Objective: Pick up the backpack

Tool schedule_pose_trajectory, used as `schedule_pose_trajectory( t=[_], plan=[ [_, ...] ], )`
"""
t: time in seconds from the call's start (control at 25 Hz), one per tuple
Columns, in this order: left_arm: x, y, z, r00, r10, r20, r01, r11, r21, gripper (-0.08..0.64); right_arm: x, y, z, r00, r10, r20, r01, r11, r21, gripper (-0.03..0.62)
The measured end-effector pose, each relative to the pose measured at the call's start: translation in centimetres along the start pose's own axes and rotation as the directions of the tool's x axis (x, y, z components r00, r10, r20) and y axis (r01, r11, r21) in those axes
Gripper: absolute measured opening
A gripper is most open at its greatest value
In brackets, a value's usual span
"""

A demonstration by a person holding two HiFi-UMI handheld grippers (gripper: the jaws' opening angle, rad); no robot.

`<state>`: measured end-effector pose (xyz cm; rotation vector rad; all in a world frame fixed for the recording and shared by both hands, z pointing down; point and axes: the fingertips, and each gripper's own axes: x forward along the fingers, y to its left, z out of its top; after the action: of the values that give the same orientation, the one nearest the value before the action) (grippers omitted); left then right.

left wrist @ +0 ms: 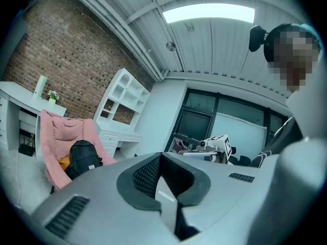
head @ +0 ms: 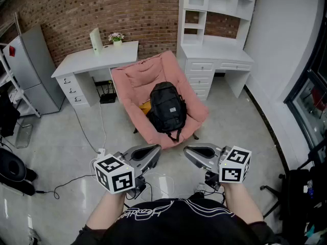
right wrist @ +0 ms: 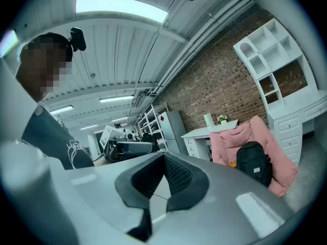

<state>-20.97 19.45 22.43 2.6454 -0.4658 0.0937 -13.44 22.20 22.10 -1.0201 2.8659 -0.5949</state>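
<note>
Both claws shut, pads together, nothing between them. Left claw and right claw were held side by side low in the head view, tips angled toward each other with a gap between, both well apart from the backpack.

The backpack was black and stood upright on the seat of the pink chair, leaning on its backrest. One strap hung over the seat's front edge. A yellow item lay just beside the pack, on the picture's left.

The chair sat between two white pieces:
- Left desk, its near corner close to the chair's back edge.
- Right desk with shelves, its drawers near the chair's right side.

Open room:
- Bare floor ran from the claws up to the chair's front edge, and on the right as far as the wall's curved base.
- On the left a cable crossed the floor from the left desk toward the left claw.
- A grey fridge stood beyond that desk's far end.
</note>
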Motion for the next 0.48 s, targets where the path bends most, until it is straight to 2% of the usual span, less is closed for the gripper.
schedule_pose_trajectory(
  t=[0.28,0.48],
  plan=[
    [1.8,1.0,0.1,1.0,0.009,-0.008,-0.009,1.0,-0.007,0.002,0.0,-1.7,0.7,1.0,0.002,0.013,-0.002,1.0,0.005,0.005],
    [3.7,1.8,0.2,1.0,0.016,-0.013,-0.016,1.0,-0.02,0.002,-0.4,-3.8,1.0,1.0,0.014,0.022,-0.015,0.999,0.043,0.005]
  ],
)
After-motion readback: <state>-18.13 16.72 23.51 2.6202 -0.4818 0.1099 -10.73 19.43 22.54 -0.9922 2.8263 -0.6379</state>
